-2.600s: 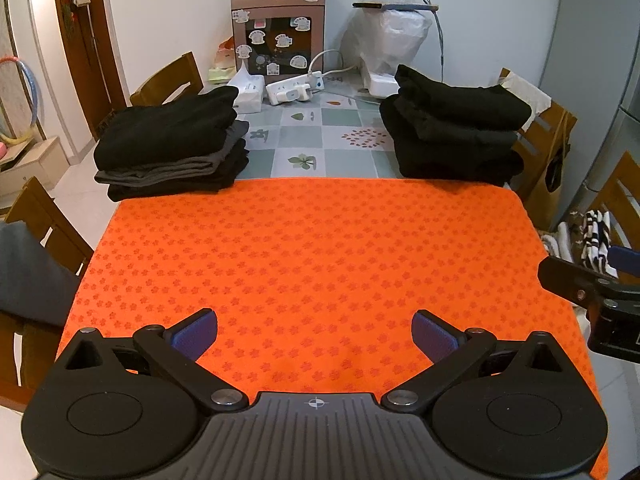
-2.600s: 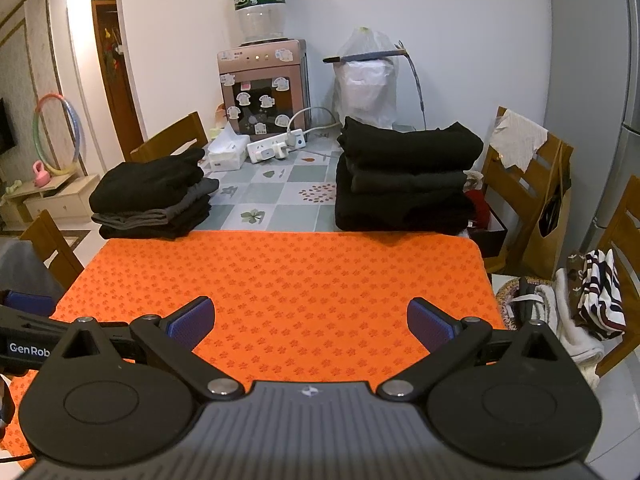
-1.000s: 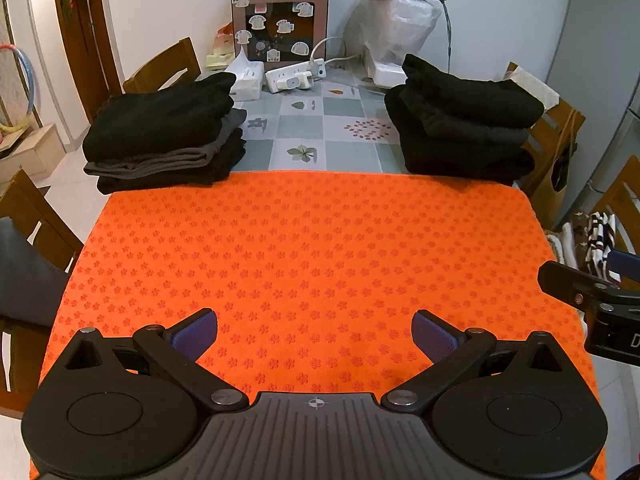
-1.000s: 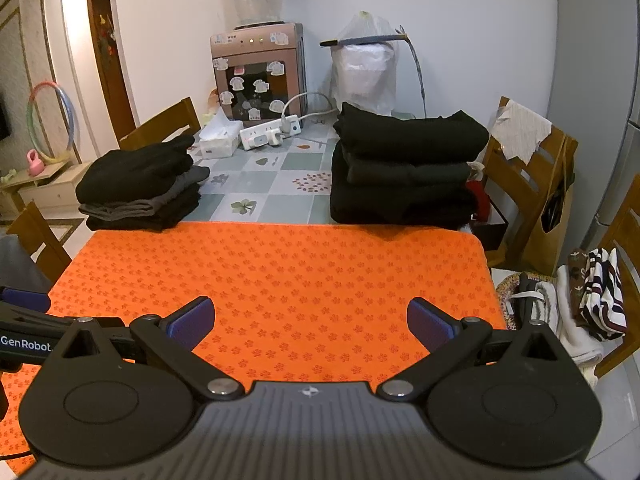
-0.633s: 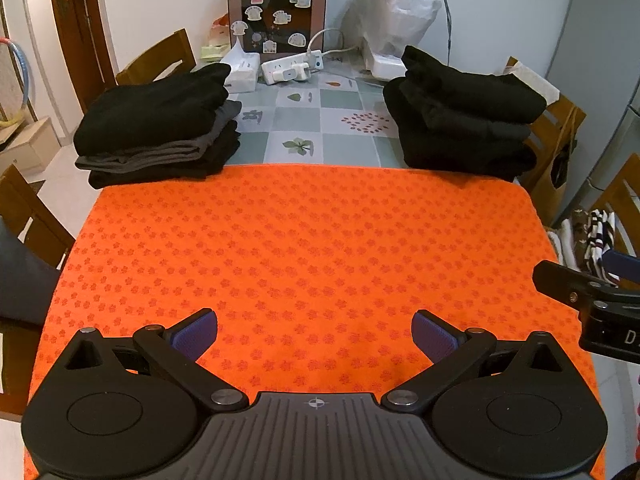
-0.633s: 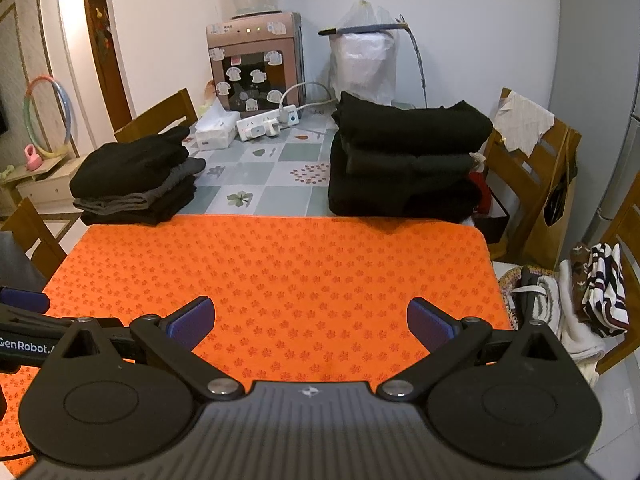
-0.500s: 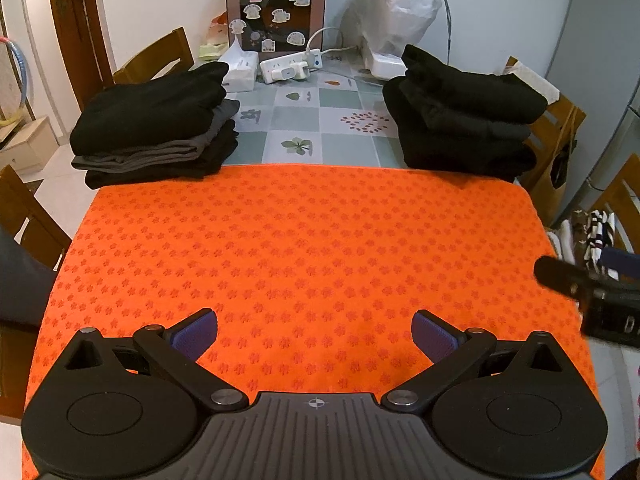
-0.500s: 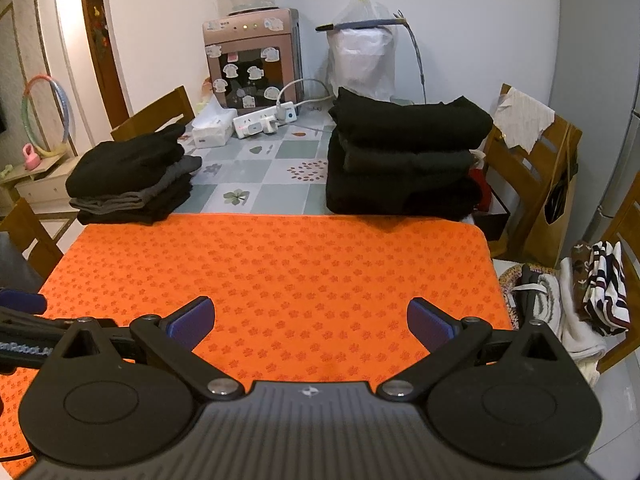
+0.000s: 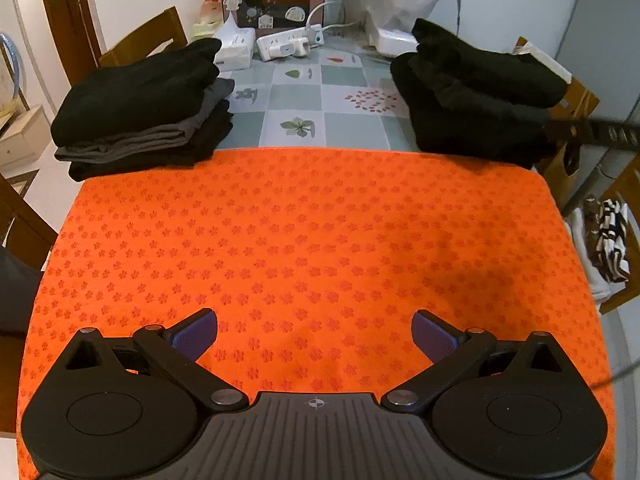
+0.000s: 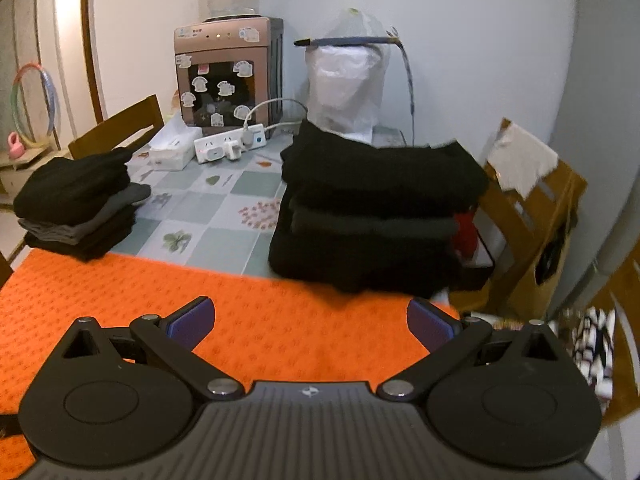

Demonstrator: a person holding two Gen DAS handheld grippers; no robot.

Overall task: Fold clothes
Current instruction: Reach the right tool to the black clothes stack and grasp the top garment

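Your left gripper (image 9: 315,334) has its fingers spread wide with nothing between them, above the bare orange mat (image 9: 312,224). Your right gripper (image 10: 308,318) is likewise spread and empty, over the mat's far right corner. Beyond the mat's far edge, ahead and left of both tongs, lies a folded stack of black and grey clothes (image 9: 140,110). Directly ahead of your right tongs, close past the mat edge, sits a taller stack of black clothes (image 10: 376,212). Farther back stand a tissue box (image 10: 174,150), a power strip (image 10: 230,146) and a water dispenser (image 10: 228,72).
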